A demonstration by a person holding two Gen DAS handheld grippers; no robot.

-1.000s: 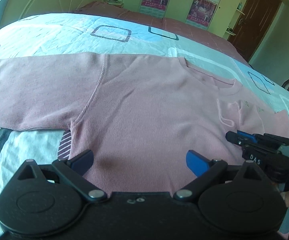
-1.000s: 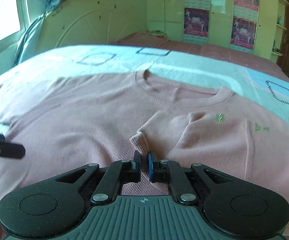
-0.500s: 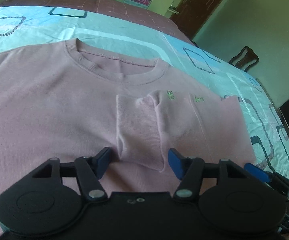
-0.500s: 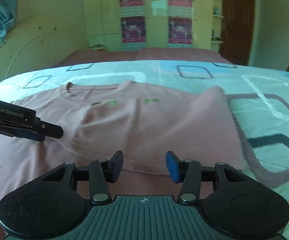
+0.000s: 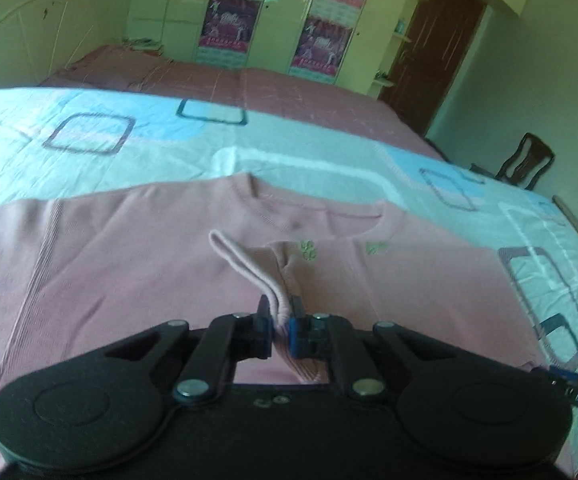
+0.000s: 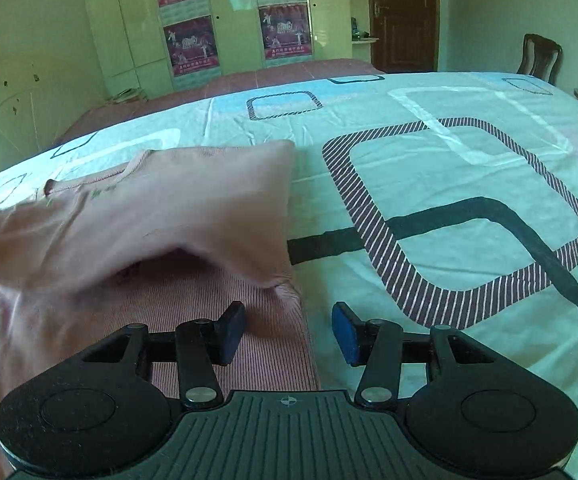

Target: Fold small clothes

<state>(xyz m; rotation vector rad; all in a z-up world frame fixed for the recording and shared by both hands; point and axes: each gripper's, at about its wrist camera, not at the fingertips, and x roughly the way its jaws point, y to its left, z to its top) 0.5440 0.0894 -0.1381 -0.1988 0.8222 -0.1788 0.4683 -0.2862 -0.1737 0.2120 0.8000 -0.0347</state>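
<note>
The left gripper [image 5: 279, 322] pinches the pink sweater's [image 5: 129, 264] folded sleeve cuff [image 5: 249, 268], while the right gripper [image 6: 289, 330] gapes half-open, empty, at the sweater's near right edge

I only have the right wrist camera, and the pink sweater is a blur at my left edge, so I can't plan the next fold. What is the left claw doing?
Observer: The left claw has just been closing and is shut on the ribbed cuff of the folded-in sleeve.
Operator: Where does that cuff sit on the sweater?
Observer: Over the chest of the sweater, just below the green embroidery.
Operator: And the other sleeve?
Observer: The other sleeve stretches out flat toward the left edge of that view, not yet folded in.
</note>
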